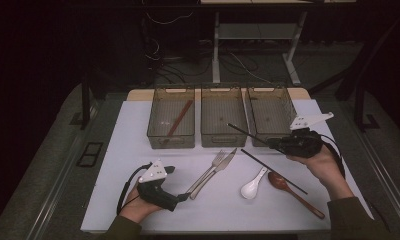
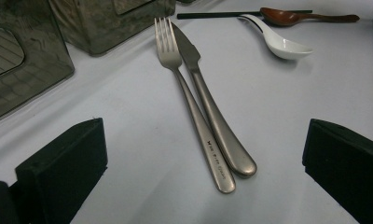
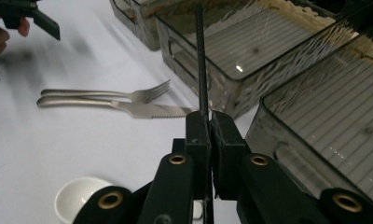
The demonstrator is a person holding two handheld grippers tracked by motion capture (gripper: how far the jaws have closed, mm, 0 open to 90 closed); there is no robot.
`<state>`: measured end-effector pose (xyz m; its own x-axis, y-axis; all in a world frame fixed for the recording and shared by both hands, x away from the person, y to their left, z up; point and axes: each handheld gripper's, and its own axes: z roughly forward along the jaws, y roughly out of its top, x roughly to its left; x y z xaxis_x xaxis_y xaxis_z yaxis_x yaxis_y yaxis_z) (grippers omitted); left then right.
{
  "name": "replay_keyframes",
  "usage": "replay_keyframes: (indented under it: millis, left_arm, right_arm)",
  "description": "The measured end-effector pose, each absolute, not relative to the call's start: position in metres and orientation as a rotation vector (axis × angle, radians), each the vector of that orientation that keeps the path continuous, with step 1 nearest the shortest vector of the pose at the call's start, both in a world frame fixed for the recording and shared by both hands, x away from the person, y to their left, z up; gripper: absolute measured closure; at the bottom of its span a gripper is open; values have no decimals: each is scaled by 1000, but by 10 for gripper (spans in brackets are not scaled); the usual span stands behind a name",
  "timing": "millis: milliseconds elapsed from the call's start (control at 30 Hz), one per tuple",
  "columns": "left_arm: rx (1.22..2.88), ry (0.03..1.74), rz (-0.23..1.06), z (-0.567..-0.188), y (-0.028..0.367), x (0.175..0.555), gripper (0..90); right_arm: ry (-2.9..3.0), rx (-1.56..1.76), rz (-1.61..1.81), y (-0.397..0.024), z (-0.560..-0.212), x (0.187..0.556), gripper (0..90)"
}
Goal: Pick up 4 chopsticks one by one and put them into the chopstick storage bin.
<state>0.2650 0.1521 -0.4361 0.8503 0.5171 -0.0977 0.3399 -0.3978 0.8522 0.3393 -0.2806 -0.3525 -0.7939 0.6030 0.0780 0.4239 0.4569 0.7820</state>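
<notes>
White tabletop (image 1: 138, 200) lies in front of me in a dark room, and at its far side stand three clear bins in a row. The sorting looks only begun, as I judge it: the left bin (image 1: 158, 135) holds one brown chopstick (image 1: 178, 122) leaning along it, while the middle bin (image 1: 223, 140) and the right bin (image 1: 283, 100) seem to hold nothing. My right tongs (image 3: 207, 122) are closed tight on a black chopstick (image 3: 201, 60), raised over the near edge of the bins, its tip pointing toward the middle one. My left tongs (image 1: 187, 196) stand wide open with nothing between them, just before the handles of the fork (image 2: 175, 74) and the knife (image 2: 208, 102), which lie side by side and touching. Left to sort are the second black chopstick (image 1: 273, 171), the white spoon (image 1: 253, 187) and the brown wooden spoon (image 1: 293, 192).
</notes>
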Motion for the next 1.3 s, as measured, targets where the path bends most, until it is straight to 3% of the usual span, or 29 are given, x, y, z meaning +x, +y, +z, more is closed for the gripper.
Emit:
replay_keyframes:
  millis: [1300]
  left_arm:
    - [2045, 604, 239, -435, 150, 263, 0]
  right_arm:
    - [2548, 920, 1162, -149, -331, 417, 859]
